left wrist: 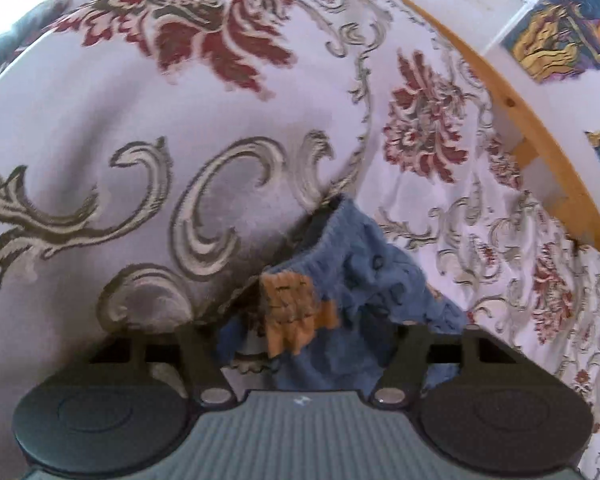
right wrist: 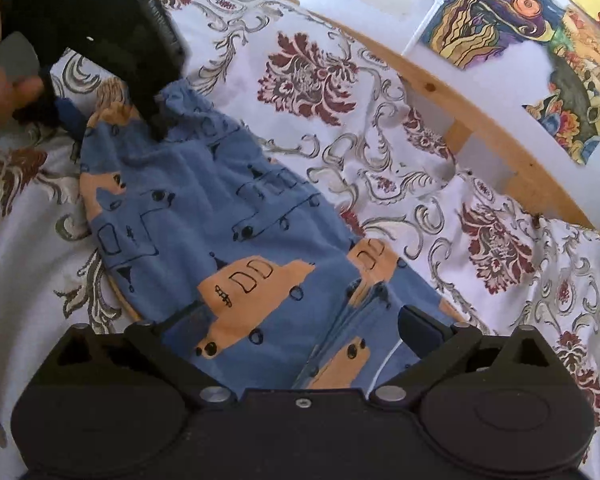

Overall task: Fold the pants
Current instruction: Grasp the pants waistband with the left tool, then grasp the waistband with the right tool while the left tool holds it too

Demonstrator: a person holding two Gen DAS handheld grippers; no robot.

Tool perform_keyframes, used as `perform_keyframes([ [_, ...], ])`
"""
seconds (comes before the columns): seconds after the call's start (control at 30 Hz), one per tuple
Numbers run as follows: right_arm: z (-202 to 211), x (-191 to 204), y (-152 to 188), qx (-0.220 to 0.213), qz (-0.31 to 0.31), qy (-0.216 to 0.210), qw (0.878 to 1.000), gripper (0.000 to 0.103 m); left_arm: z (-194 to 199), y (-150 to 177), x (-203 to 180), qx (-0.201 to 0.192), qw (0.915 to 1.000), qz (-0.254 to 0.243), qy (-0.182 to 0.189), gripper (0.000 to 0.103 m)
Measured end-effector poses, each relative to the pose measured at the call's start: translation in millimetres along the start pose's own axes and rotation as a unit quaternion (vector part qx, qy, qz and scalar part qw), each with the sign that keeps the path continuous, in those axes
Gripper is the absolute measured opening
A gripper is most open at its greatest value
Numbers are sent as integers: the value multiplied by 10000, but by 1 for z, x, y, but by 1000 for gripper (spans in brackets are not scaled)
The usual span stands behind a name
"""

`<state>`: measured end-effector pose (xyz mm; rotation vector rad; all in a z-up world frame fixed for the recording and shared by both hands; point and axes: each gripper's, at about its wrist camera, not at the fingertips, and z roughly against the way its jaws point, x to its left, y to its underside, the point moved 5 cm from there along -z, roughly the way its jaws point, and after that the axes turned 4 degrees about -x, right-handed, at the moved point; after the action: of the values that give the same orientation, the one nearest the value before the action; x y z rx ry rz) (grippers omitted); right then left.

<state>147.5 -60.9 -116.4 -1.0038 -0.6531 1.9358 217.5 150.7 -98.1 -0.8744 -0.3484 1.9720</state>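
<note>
Blue pants (right wrist: 204, 208) printed with orange cars lie stretched across a white floral bedspread (right wrist: 380, 128) in the right wrist view. At their far end my left gripper (right wrist: 156, 120), black, is shut on the bunched cloth. The left wrist view shows that same cloth (left wrist: 340, 280), blue with an orange patch, gathered up in my left gripper (left wrist: 300, 332) and hiding its fingertips. My right gripper (right wrist: 292, 336) stands open over the near end of the pants. One dark finger (right wrist: 416, 328) rests on the fabric, while cloth covers the other.
A wooden bed rail (right wrist: 460, 112) runs along the far side, below a white wall with colourful pictures (right wrist: 500, 28). A person's hand (right wrist: 4, 92) holds the left gripper at the upper left. The bedspread (left wrist: 140, 120) rises in a wrinkled mound ahead of the left gripper.
</note>
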Motion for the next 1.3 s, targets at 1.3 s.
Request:
perform_keyframes([
  [1.3, 10, -147, -19, 580, -3796, -2391, 8919, 88, 62, 187, -170, -1642, 7651, -6140, 1029, 14],
])
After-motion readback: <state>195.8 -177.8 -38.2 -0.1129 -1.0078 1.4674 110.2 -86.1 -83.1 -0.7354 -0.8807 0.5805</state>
